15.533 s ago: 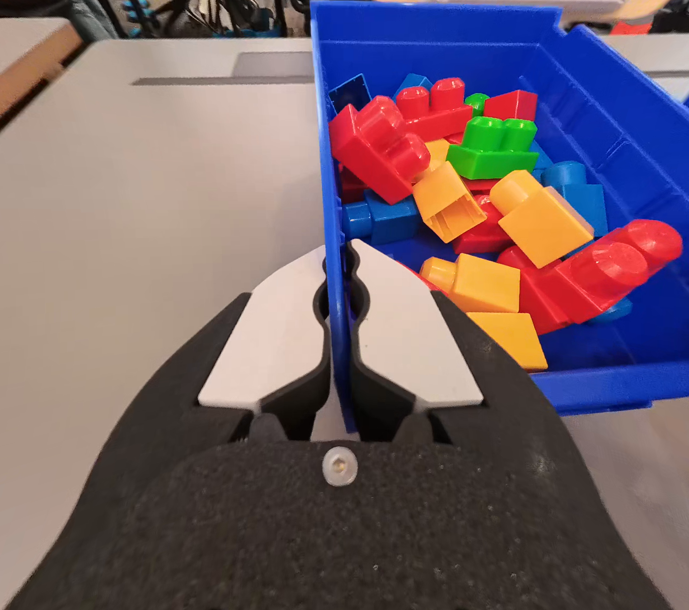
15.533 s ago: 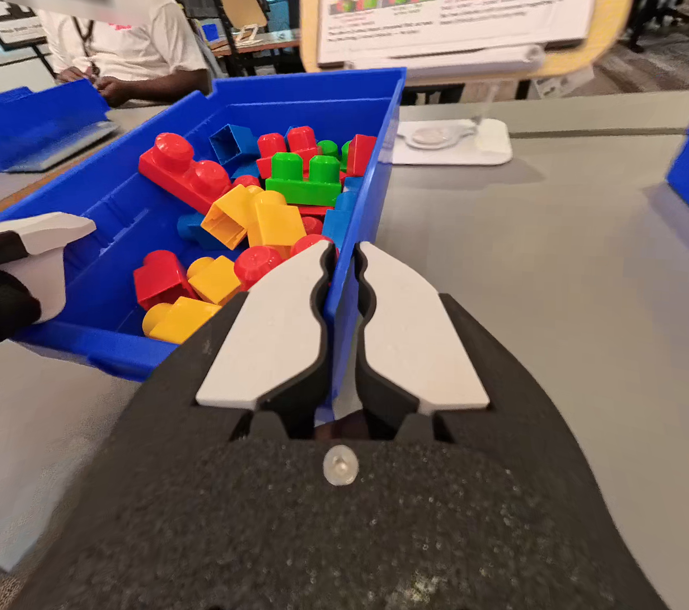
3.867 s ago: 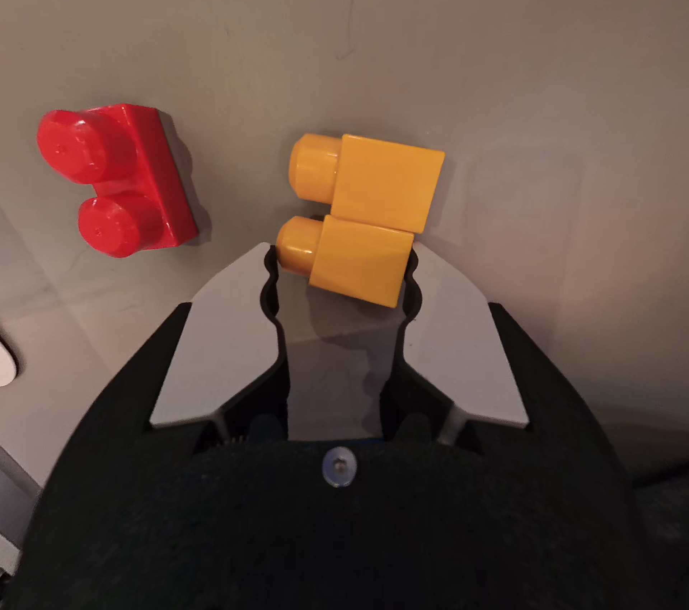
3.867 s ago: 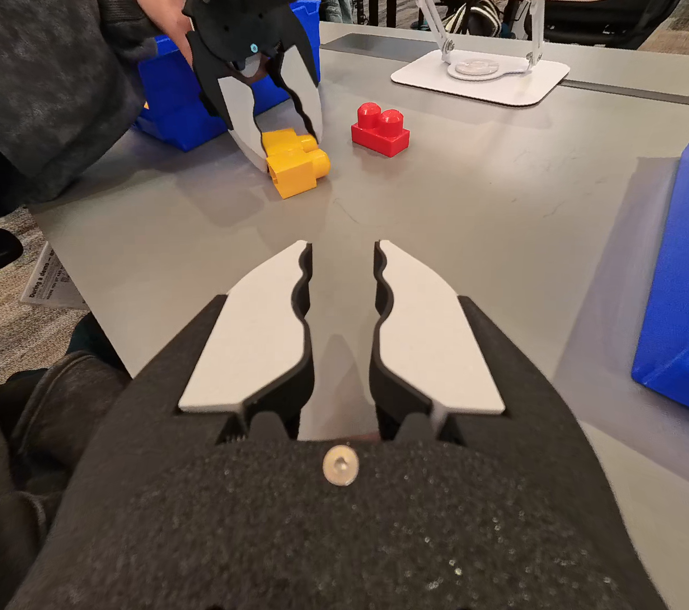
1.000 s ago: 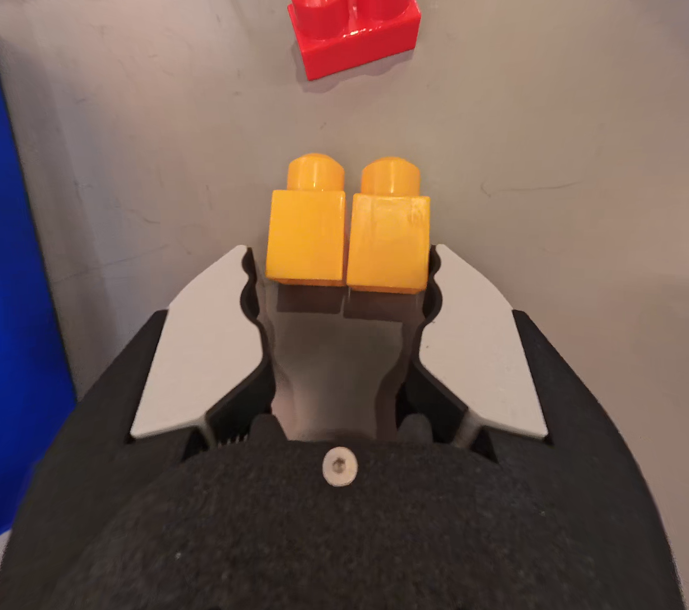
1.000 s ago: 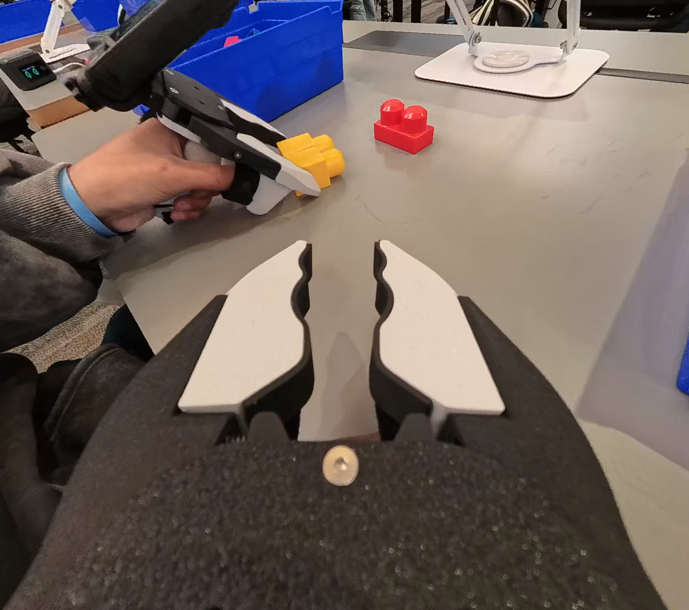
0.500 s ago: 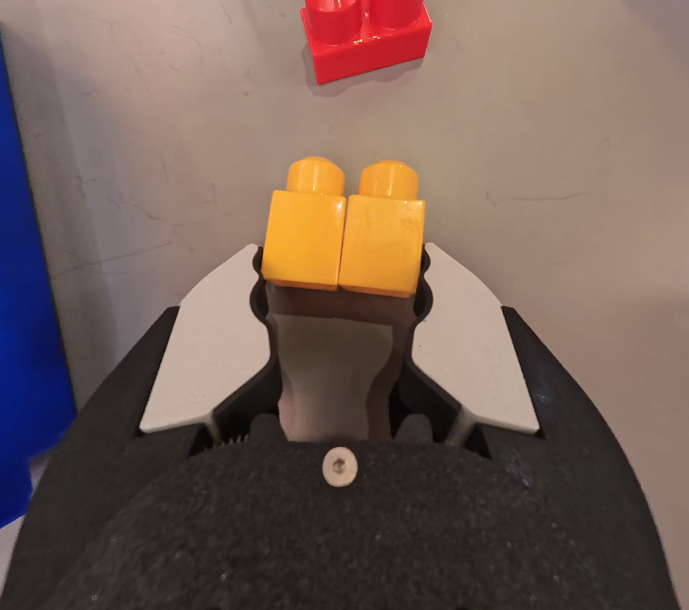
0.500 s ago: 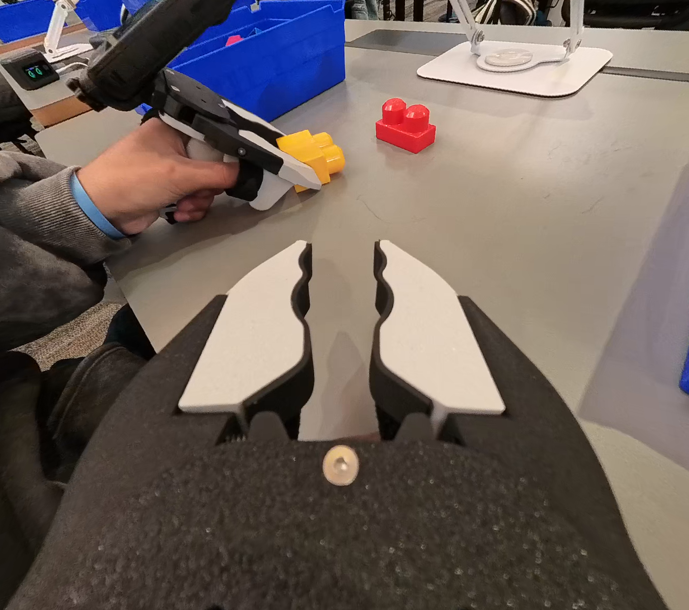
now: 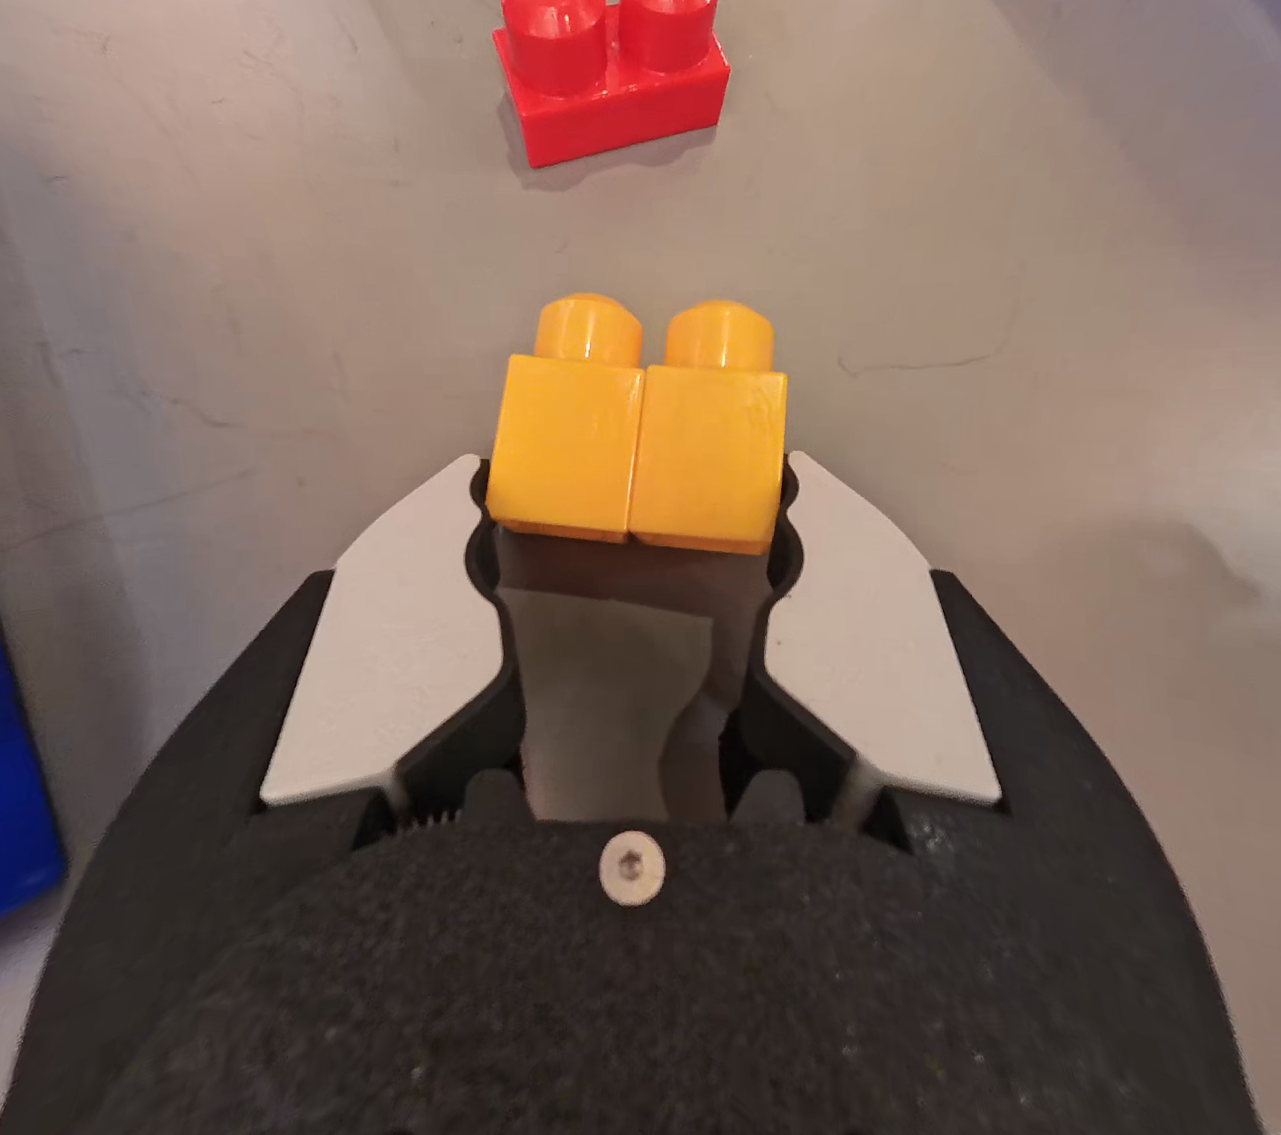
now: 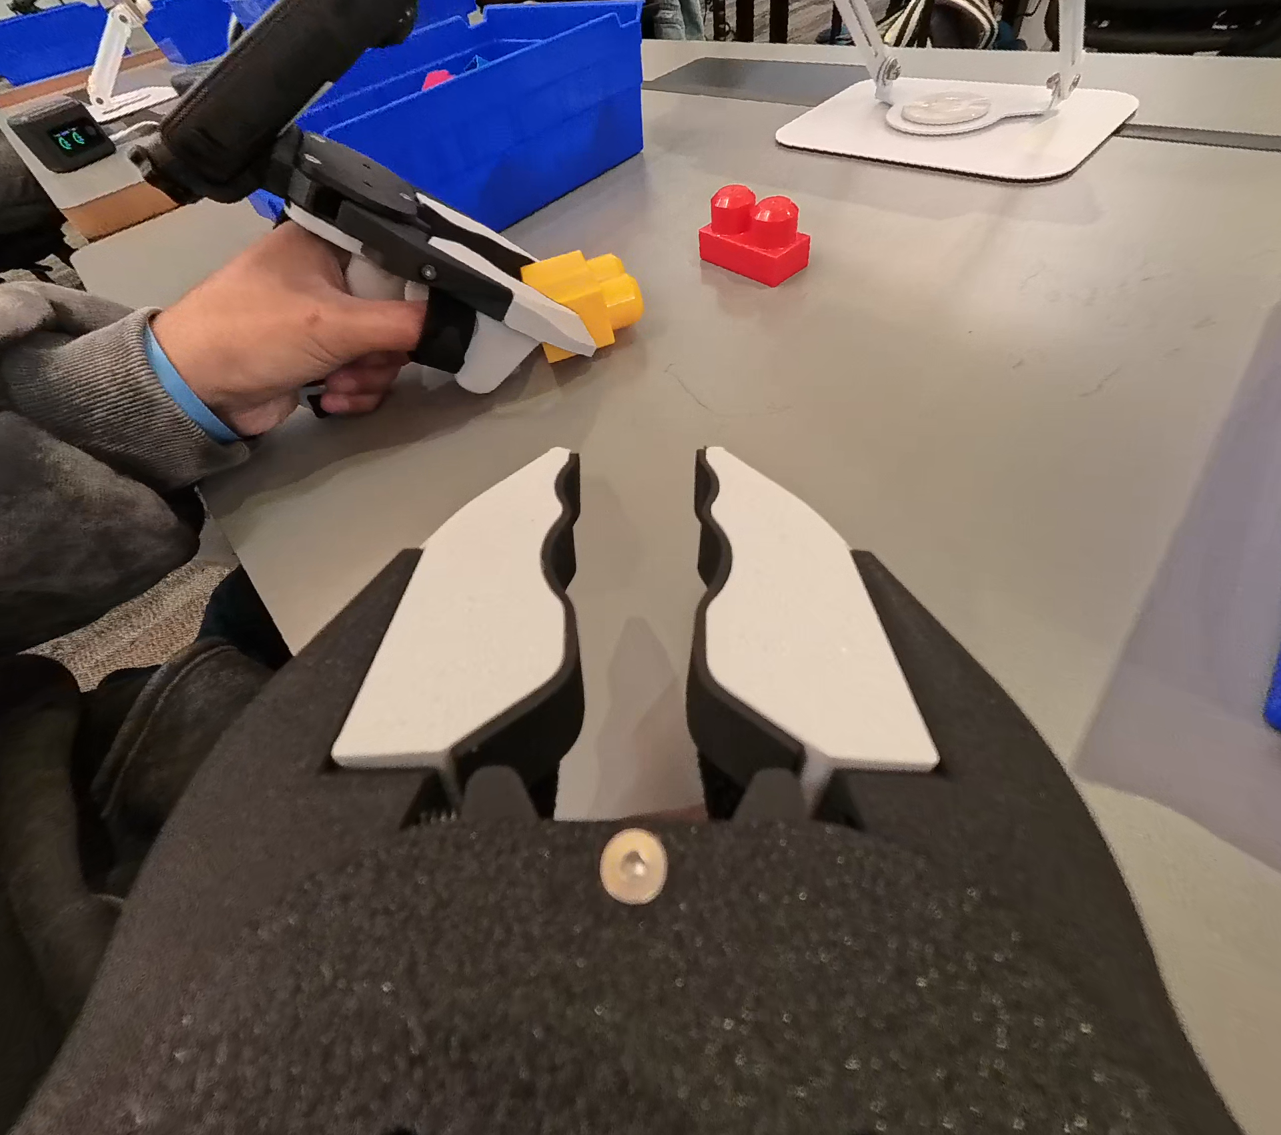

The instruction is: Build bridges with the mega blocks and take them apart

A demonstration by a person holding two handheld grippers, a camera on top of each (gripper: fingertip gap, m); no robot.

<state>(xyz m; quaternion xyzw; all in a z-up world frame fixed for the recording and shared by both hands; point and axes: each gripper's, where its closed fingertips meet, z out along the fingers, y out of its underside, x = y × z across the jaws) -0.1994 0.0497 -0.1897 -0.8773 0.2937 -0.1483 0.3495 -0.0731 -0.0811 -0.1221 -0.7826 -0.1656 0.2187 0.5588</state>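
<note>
Two yellow one-stud blocks (image 9: 565,450) (image 9: 707,450) lie side by side with their studs pointing away from me. My left gripper (image 9: 634,464) is shut on the pair and squeezes the blocks together from their outer sides. A red two-stud block (image 9: 613,55) stands upright on the grey table beyond them. In the right wrist view, the left gripper (image 10: 568,304) holds the yellow blocks (image 10: 596,290) low over the table, left of the red block (image 10: 755,242). My right gripper (image 10: 634,457) is open and empty, above the table's near part.
A blue bin (image 10: 485,131) with blocks stands behind the left gripper. A white stand (image 10: 970,131) holding a board is at the back right. Another blue bin (image 10: 1274,686) is at the right edge. The table's corner lies to the near left. A person sits behind.
My left gripper's fingers have closed in on the two yellow blocks and now grip them. The red block looks nearer. My right gripper has not moved.
</note>
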